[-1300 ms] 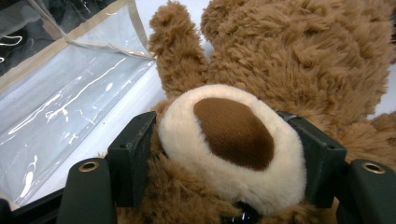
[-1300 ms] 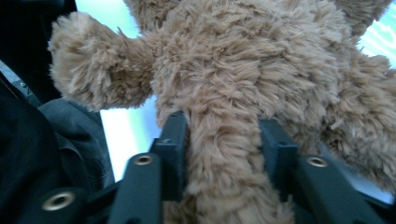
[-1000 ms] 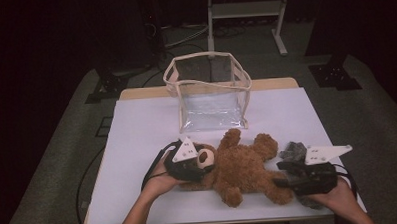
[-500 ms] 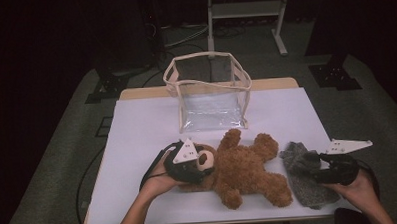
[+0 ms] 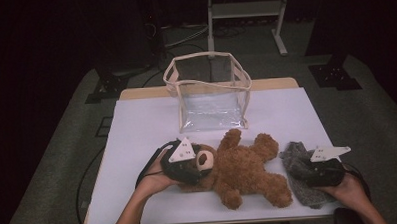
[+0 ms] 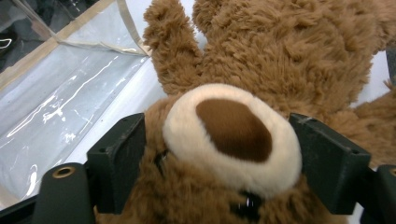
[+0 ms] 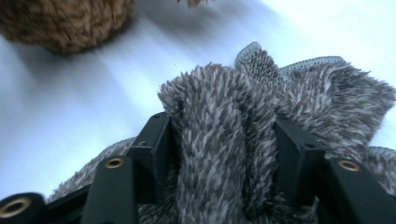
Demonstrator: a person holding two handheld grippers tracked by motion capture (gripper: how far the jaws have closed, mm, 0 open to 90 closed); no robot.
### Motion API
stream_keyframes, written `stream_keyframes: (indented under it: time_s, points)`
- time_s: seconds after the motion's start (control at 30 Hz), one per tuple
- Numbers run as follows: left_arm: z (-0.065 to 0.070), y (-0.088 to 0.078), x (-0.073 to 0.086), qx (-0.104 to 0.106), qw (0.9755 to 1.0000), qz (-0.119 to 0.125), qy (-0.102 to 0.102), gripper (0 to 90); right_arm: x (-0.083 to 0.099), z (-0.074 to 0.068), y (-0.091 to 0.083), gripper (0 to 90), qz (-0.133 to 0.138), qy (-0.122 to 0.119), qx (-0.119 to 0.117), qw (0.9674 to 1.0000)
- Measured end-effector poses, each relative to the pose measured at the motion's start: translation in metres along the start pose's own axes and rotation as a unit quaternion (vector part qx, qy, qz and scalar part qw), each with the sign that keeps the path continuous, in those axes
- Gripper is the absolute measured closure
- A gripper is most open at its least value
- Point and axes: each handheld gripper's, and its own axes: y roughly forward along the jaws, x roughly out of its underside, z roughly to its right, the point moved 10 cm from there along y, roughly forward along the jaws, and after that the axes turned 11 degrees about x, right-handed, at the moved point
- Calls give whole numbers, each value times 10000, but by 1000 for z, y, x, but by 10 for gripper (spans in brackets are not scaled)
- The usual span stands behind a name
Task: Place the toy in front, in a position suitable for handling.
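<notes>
In the high view, the teddy bear (image 5: 238, 173) is lying on its back near the front of the white table (image 5: 137, 129), its long axis running across the table with the head pointing toward the person's left and the legs toward the right. The left gripper (image 5: 188, 167) is sitting at the bear's head, and the right gripper (image 5: 316, 170) is resting on the grey fuzzy cloth (image 5: 301, 176), which is lying just beside the bear's legs near the right front corner. The clear bag (image 5: 211, 96) is standing upright with its top open, behind the bear, near its raised arm. Open room is lying on the table left of the bag and right of it, while the front edge is running close below the bear and the cloth. In the left gripper view, the jaws are bracketing the bear's head (image 6: 224, 154) with the muzzle between them; they have just been opening, and whether the pads are pressing on the fur cannot be told. The bag wall (image 6: 60, 107) is lying at the left. In the right gripper view, the jaws have just been closing and are pinching a raised fold of the cloth (image 7: 219, 140); a bear paw (image 7: 65, 21) is lying beyond on the table.
</notes>
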Motion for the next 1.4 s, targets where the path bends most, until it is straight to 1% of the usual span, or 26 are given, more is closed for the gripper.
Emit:
stream_keyframes:
  time_s: [0.07, 0.13, 0.17, 0.2, 0.27, 0.3, 0.37, 0.43, 0.5, 0.57, 0.6, 0.63, 0.67, 0.77, 0.8, 0.87, 0.97, 1.03, 1.07, 1.1, 1.2, 1.23, 1.27, 1.3, 1.37, 1.4]
  points:
    - [-1, -4, 1, 4, 10000, 26, -3, 201, 0, 1, 0, 501, 22, -48, 102, 9999]
    - [-2, -9, 4, -15, 10000, 1, 14, 191, 1, 3, 0, 569, 19, -59, 186, 9998]
    - [-3, -10, 5, -17, 10000, 25, -14, 191, 1, 3, 0, 596, 19, -71, 223, 9997]
    - [-3, -11, 7, -11, 10000, 10, -41, 191, 1, 4, 0, 631, 2, -51, 241, 9997]
    - [-5, -12, 12, 31, 9999, 27, -141, 192, 1, 6, 0, 700, -83, 82, 248, 9996]
    - [-4, -11, 14, 102, 9997, 38, -211, 197, 0, 7, -1, 721, -144, 203, 169, 9995]
    - [-2, -11, 16, 154, 9997, 37, -198, 222, -1, 9, -2, 742, -200, 457, -12, 9988]
    - [0, -10, 17, 167, 9997, 38, -196, 238, -4, 11, -5, 748, -175, 625, -165, 9978]
    - [1, -10, 18, 177, 9997, 1, -178, 265, -12, 11, -12, 749, -9, 765, -335, 9965]
    - [2, -9, 18, 182, 9997, 2, -177, 288, -25, 9, -23, 749, 196, 808, -473, 9954]
    - [2, -9, 18, 182, 9997, 2, -177, 303, -25, 9, -23, 749, 196, 808, -473, 9954]
    - [2, -9, 18, 178, 9997, 4, -180, 303, -40, 6, -33, 749, 403, 798, -591, 9942]
    - [2, -8, 18, 171, 9997, 13, -185, 305, -48, 4, -38, 749, 505, 784, -650, 9935]
    - [4, -7, 18, 159, 9997, 1, -170, 311, -79, -5, -57, 749, 851, 659, -857, 9905]
    - [4, -7, 18, 155, 9998, -1, -159, 311, -87, -7, -61, 748, 924, 613, -907, 9897]
    - [5, -7, 18, 140, 9998, -30, -122, 311, -112, -19, -71, 749, 1111, 423, -1069, 9871]
    - [6, -6, 17, 120, 9998, -46, -124, 310, -142, -41, -75, 749, 1256, 69, -1274, 9838]
    - [6, -6, 17, 112, 9998, -58, -120, 310, -160, -57, -74, 748, 1302, -179, -1449, 9807]
    - [6, -6, 16, 105, 9999, -59, -124, 309, -167, -62, -73, 749, 1330, -266, -1496, 9794]
    - [6, -5, 16, 104, 9999, -65, -117, 309, -178, -72, -70, 749, 1348, -396, -1603, 9770]
    - [6, -5, 16, 105, 9999, -90, -90, 310, -196, -94, -57, 749, 1243, -657, -1807, 9734]
    - [6, -5, 16, 102, 9999, -93, -89, 310, -201, -103, -49, 749, 1182, -742, -1919, 9714]
    - [7, -5, 16, 103, 9999, -78, -95, 310, -204, -110, -41, 749, 1132, -839, -1982, 9700]
    - [7, -5, 16, 98, 9999, -78, -98, 310, -206, -116, -33, 749, 1054, -899, -2022, 9695]
    - [7, -5, 16, 90, 9999, -80, -88, 309, -207, -129, -15, 748, 900, -988, -2140, 9677]
    - [8, -6, 16, 93, 9999, -80, -80, 309, -205, -132, -9, 747, 827, -998, -2176, 9674]
